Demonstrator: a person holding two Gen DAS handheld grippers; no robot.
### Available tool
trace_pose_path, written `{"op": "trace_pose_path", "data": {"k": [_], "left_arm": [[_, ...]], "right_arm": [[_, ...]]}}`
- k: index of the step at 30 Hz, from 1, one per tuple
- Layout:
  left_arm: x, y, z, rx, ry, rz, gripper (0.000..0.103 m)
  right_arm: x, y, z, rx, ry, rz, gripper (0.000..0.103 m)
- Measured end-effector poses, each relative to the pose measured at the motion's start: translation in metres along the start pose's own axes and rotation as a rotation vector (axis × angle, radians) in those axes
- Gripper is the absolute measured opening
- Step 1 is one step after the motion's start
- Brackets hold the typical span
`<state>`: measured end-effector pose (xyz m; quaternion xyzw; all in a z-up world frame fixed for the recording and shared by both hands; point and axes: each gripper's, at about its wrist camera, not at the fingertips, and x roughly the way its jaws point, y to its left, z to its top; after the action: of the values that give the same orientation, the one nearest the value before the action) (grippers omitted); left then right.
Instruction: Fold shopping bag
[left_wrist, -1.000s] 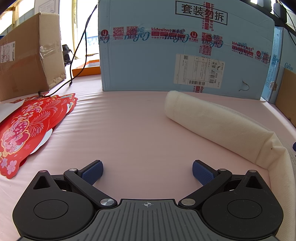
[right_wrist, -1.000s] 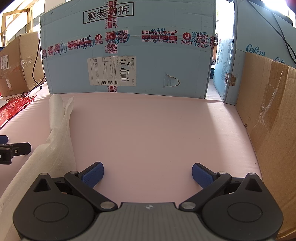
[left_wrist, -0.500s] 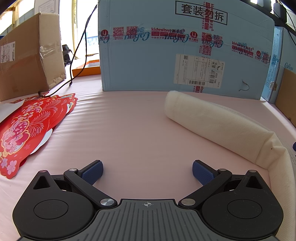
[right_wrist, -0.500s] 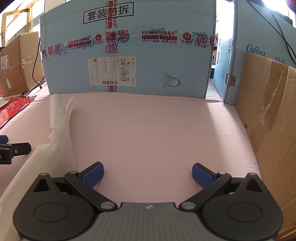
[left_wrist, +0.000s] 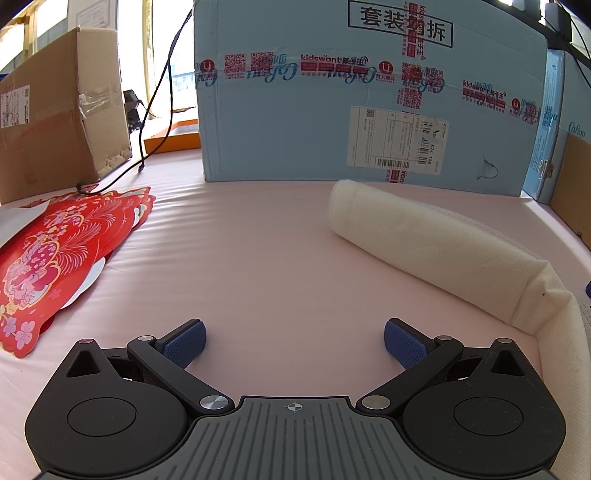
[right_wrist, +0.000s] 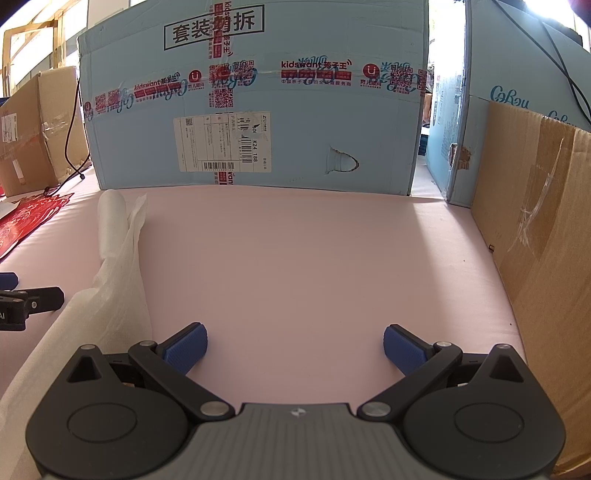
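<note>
— Where do we see the shopping bag (left_wrist: 424, 247)?

— Rolled on the pink mat (left_wrist: 258, 258), ahead and right of our left gripper (left_wrist: 293, 341), jaws wide, empty.

— And our right gripper (right_wrist: 293, 343)?

— Equally wide, empty; the bag lies just to its left.

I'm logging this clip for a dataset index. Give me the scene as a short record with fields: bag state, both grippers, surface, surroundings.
bag: white shopping bag, rolled into a tube at its far end, loose fabric trailing toward the camera on the right
left gripper: jaws wide apart, holding nothing, bag off to its right
right gripper: jaws wide apart, holding nothing, bag off to its left
surface: pink mat
surroundings: blue carton behind the bag; red paper decorations far left; brown cardboard on the right
</note>
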<state>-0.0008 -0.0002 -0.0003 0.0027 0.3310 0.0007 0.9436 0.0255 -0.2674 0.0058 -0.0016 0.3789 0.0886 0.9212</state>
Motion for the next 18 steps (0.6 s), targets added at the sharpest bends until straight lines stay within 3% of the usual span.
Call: {"op": "trace_pose_path", "data": {"k": [8,11,15,18], "left_arm": [[-0.001,-0.001,-0.001,-0.004,-0.002,-0.004,0.103],[-0.003,0.004,-0.001,-0.027,-0.016,-0.034,0.103],[-0.018,0.017,-0.003,-0.079,-0.111,-0.148,0.103],[-0.040,0.013,-0.005,-0.028,-0.228,-0.184,0.103]], "right_arm": [[0.002,0.007,0.001,-0.021,0.003,-0.024,0.103],[-0.008,0.001,0.001,0.015,-0.023,0.006,0.100],[-0.040,-0.009,0.005,0.089,-0.110,0.097,0.101],[-0.054,-0.006,0.007,0.084,-0.099,0.202,0.102]]}}
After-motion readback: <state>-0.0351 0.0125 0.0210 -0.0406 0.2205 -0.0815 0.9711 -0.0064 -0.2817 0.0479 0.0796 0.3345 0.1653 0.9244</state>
